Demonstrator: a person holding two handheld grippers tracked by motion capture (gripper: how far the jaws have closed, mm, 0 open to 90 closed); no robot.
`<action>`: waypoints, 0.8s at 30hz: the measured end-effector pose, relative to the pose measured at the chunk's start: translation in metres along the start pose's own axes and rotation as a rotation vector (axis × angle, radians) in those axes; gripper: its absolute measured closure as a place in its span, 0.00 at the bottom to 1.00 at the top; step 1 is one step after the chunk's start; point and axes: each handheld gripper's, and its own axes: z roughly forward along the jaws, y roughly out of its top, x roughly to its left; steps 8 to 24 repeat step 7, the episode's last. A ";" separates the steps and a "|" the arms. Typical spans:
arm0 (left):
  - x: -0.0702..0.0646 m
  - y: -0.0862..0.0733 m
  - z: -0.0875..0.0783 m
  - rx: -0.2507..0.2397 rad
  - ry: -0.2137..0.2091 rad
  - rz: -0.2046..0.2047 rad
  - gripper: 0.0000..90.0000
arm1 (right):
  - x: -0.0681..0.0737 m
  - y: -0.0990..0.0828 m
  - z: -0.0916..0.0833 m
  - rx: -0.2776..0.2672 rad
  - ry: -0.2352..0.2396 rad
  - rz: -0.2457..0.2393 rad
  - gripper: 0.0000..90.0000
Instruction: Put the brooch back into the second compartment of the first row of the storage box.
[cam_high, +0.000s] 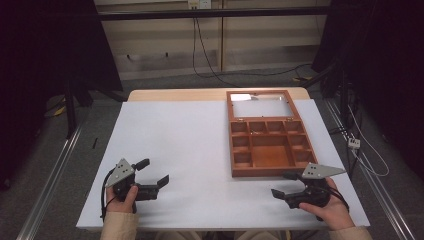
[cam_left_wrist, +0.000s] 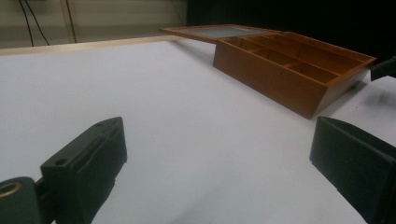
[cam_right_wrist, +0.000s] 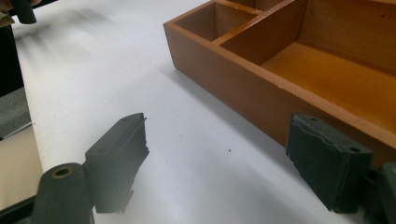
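A brown wooden box (cam_high: 270, 147) with several empty compartments sits on the right half of the white table (cam_high: 190, 145). Its glass-paned lid (cam_high: 260, 105) lies open flat behind it. My left gripper (cam_high: 154, 172) rests low near the front left, jaws open toward the right, nothing between them. My right gripper (cam_high: 283, 184) is just in front of the box's near edge, open and empty. In the left gripper view the open gripper (cam_left_wrist: 217, 135) faces the box (cam_left_wrist: 289, 70). In the right gripper view the gripper (cam_right_wrist: 217, 130) stands beside the box's near wall (cam_right_wrist: 252, 93).
A bare wooden strip (cam_high: 175, 95) runs along the table's far edge. Black stands (cam_high: 70, 100) and cables (cam_high: 210, 70) lie on the floor beyond and beside the table. Metal rails (cam_high: 50, 180) flank both sides. The other gripper's jaw (cam_left_wrist: 385, 67) shows beside the box.
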 end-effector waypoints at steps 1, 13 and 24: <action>0.000 0.000 0.000 0.000 0.000 0.000 0.04 | 0.000 -0.001 0.001 0.002 -0.001 0.002 0.22; 0.000 0.000 0.000 -0.002 0.000 -0.002 0.04 | 0.001 -0.002 0.004 0.016 0.000 -0.012 0.22; 0.000 0.000 0.000 -0.002 0.000 -0.002 0.04 | 0.001 -0.002 0.004 0.016 0.000 -0.012 0.22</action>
